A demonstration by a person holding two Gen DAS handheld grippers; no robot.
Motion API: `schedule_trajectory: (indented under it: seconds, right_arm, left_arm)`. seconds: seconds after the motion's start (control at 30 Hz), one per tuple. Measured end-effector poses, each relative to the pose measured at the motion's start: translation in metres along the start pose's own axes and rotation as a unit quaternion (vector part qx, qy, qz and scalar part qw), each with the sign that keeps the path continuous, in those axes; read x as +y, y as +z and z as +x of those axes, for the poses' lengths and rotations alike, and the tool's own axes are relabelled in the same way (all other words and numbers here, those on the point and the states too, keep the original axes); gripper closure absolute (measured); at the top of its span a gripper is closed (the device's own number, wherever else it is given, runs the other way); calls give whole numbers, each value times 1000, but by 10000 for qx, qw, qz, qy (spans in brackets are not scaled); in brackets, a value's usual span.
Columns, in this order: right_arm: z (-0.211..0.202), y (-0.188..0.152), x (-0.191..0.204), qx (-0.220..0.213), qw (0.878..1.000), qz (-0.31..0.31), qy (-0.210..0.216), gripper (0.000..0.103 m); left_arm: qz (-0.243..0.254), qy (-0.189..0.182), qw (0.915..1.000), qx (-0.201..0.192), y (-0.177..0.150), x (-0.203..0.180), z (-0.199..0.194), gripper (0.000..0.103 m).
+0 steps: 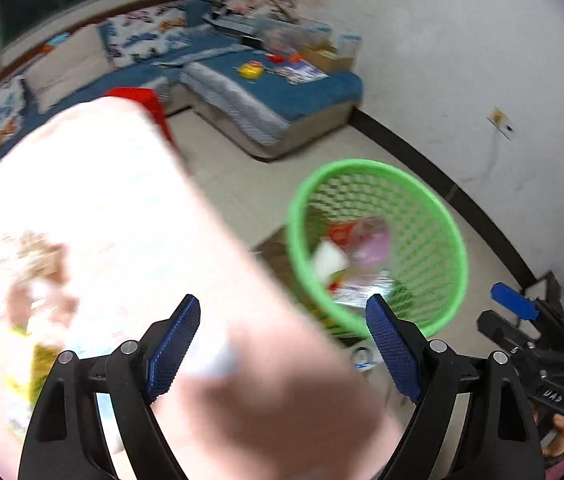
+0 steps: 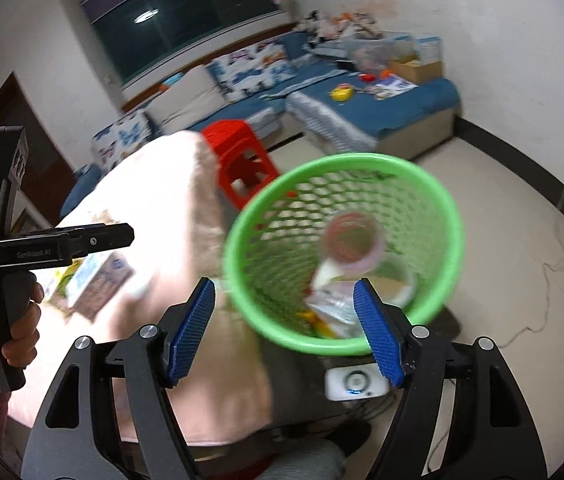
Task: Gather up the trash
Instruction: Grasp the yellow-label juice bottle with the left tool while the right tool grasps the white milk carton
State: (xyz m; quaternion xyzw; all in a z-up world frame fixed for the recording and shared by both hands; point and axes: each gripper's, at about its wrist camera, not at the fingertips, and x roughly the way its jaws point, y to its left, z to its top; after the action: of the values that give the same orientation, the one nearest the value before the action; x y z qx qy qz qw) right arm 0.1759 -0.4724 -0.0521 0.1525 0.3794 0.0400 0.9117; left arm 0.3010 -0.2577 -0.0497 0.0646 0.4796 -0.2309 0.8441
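A green mesh basket (image 2: 345, 256) stands just past the edge of a pink cloth-covered table (image 2: 170, 200). It holds several wrappers, a white piece and a pinkish round cup (image 2: 351, 244). My right gripper (image 2: 283, 286) hangs open over the basket's near rim, with nothing between its blue pads. My left gripper (image 1: 282, 304) is open above the pink cloth, also with nothing in it, and the basket (image 1: 377, 240) lies to its right. Blurred packets (image 1: 38, 356) lie on the cloth at the left, among them a blue and white packet (image 2: 98, 276) below the left gripper (image 2: 82, 240), which a hand holds.
A red plastic stool (image 2: 242, 160) stands beyond the table. A blue sofa (image 1: 282, 92) piled with clutter runs along the far wall. A small white device (image 2: 355, 382) sits below the basket. Pale floor lies to the right, with a cable across it.
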Motion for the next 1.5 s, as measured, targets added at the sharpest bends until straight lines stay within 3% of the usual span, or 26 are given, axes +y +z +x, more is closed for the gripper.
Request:
schedule_trajectory:
  seconds: [0.27, 0.47, 0.67, 0.93, 1.0, 1.1, 1.5]
  right_arm:
    - [16, 2, 70, 122, 9982, -470, 341, 30]
    - [27, 2, 114, 259, 9956, -746, 509, 30]
    - [38, 6, 147, 311, 9933, -969, 541, 30]
    - [54, 6, 169, 468, 9912, -1116, 540, 30]
    - [59, 4, 173, 550, 9906, -1119, 559, 30]
    - [67, 2, 178, 691, 9904, -1051, 580, 30]
    - [100, 1, 215, 1299, 9890, -516, 477, 30]
  left_arm:
    - [-424, 874, 9951, -167, -32, 97, -41, 21]
    - [-775, 1135, 9905, -33, -53, 160, -46, 21]
    - [-988, 1079, 9890, 213, -75, 190, -36, 24]
    - [-1031, 947, 9895, 362, -80, 201, -19, 31]
    - [-991, 913, 9901, 389, -79, 200, -15, 35]
    - [-978, 709, 9915, 475, -78, 198, -6, 49]
    - [-1031, 553, 9928, 271, -98, 207, -32, 59]
